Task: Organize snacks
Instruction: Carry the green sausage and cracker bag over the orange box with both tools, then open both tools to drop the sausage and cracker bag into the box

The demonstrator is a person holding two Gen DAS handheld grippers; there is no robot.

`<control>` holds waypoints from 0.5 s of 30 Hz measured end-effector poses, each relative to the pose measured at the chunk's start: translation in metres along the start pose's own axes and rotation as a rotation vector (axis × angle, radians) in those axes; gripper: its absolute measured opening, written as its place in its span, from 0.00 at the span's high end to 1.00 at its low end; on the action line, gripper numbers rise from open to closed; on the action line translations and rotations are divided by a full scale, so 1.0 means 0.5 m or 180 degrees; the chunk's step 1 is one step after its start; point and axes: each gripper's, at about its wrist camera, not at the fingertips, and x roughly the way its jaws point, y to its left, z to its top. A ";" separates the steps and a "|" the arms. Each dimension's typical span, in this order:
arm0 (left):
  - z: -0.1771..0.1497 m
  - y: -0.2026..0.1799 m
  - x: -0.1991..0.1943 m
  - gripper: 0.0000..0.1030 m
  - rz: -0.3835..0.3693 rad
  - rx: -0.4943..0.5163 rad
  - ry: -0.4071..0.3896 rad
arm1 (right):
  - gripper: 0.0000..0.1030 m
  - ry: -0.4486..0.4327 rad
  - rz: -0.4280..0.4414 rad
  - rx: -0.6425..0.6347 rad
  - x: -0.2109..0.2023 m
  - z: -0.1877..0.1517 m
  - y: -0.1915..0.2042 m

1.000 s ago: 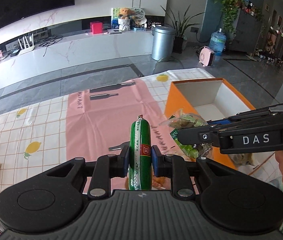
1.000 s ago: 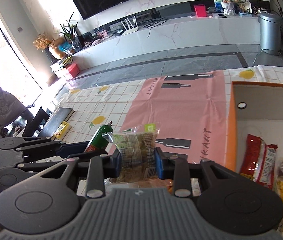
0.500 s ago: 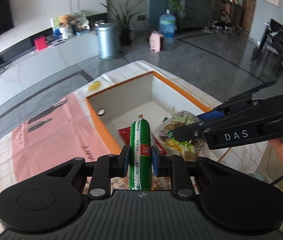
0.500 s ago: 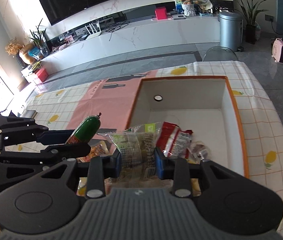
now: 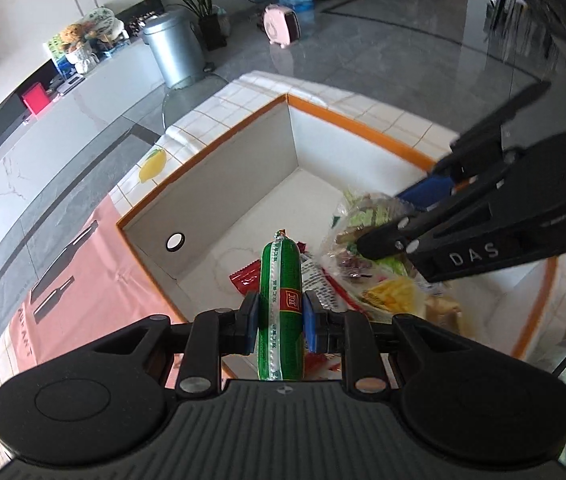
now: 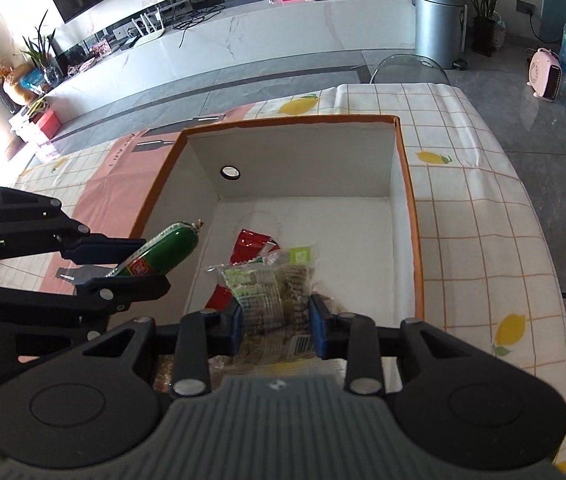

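On the tabletop (image 6: 479,208) stands an orange box (image 6: 413,216); above it my left gripper (image 5: 281,322) pinches a green sausage (image 5: 281,304), my right gripper (image 6: 275,330) a clear snack bag (image 6: 271,292).

Open box (image 6: 411,216), far half bare

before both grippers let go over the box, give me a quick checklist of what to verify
1. Left gripper shut on the green plastic-wrapped sausage: ok.
2. Right gripper shut on the clear packet of green and brown snacks: ok.
3. Sausage over the orange-rimmed white cardboard box: ok in the left wrist view; the right wrist view puts it close to the left wall.
4. Clear packet over the box interior: ok.
5. Bare floor free in the box beyond the red wrapper: ok.
6. Height above the box floor: cannot tell.
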 end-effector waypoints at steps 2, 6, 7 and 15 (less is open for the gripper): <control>0.003 0.006 0.027 0.76 0.0022 0.0090 0.0095 | 0.71 0.0054 0.0003 -0.0074 0.027 0.019 -0.007; 0.013 0.015 0.071 0.76 0.0089 0.0235 0.0229 | 0.71 0.0183 -0.0040 -0.0228 0.081 0.049 -0.014; 0.015 0.018 0.080 0.76 0.0093 0.0249 0.0251 | 0.71 0.0219 -0.0050 -0.0271 0.094 0.055 -0.016; 0.024 0.021 0.140 0.76 0.0099 0.0394 0.0444 | 0.71 0.0396 -0.0032 -0.0468 0.164 0.082 -0.022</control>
